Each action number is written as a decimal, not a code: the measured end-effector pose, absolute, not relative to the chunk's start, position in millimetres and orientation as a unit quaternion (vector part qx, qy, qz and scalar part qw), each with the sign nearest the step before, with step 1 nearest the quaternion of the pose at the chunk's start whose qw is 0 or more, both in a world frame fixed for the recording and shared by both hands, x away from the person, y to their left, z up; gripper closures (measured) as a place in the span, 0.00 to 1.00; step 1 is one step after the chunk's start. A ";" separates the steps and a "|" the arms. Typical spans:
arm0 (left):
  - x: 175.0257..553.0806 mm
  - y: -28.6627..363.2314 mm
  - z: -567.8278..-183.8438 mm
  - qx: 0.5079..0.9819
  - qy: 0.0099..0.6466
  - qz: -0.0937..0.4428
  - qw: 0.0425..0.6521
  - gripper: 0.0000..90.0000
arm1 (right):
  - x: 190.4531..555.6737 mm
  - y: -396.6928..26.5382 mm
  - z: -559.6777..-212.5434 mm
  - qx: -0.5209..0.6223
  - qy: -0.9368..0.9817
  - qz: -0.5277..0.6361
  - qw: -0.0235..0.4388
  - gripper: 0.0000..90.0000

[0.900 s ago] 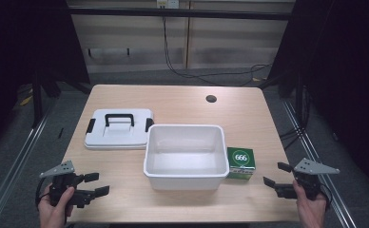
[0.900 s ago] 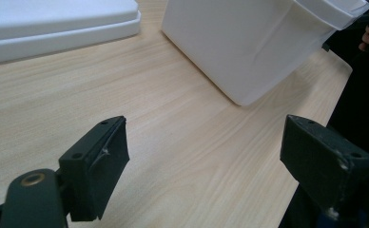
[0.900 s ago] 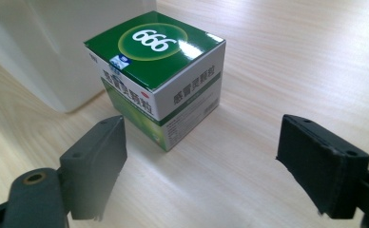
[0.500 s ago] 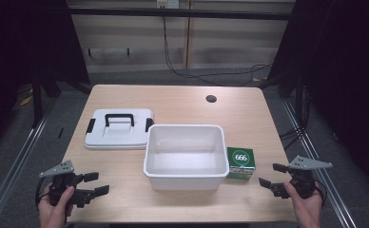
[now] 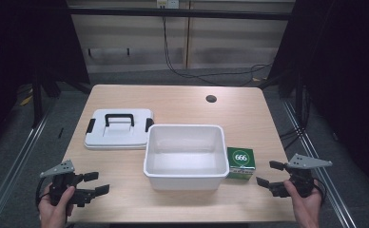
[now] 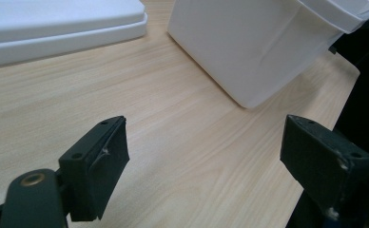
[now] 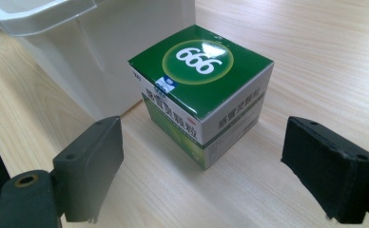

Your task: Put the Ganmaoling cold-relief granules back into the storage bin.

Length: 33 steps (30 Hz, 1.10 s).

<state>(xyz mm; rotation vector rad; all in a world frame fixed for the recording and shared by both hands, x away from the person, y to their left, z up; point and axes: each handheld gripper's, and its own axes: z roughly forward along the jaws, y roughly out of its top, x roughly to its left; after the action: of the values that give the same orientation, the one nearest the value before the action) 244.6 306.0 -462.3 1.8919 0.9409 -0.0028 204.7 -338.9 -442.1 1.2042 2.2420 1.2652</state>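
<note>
A green and white box marked 666 stands on the table against the right side of an empty white tub. My right gripper is open just to the right of the box, jaws aimed at it and apart from it. Near the table's front left my left gripper is open over bare wood, pointing toward the tub. A white lid with a black handle lies flat left of the tub.
A dark round hole sits in the light wood table at the far right. Cables trail along the floor behind the table. Metal rails run along both sides, with dark surroundings beyond them.
My right gripper has moved left, closer to the green box. The left gripper has hardly moved.
</note>
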 end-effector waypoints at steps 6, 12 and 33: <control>243.7 307.2 -461.6 0.777 0.387 -0.003 0.496 0.18 | 205.7 -331.4 -432.8 0.369 0.799 0.459 0.122 0.21; 244.0 306.3 -462.0 0.778 0.387 -0.003 0.495 0.18 | 214.4 -324.9 -418.3 0.368 0.815 0.429 0.129 0.16; 243.3 307.5 -462.1 0.777 0.389 -0.002 0.495 0.18 | 246.3 -310.2 -391.7 0.322 0.863 0.381 0.083 0.16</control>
<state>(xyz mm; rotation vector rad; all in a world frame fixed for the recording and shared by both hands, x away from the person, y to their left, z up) 243.3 307.5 -462.1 1.8820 0.9430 -0.0051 246.3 -310.2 -391.7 0.9623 2.5757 1.1370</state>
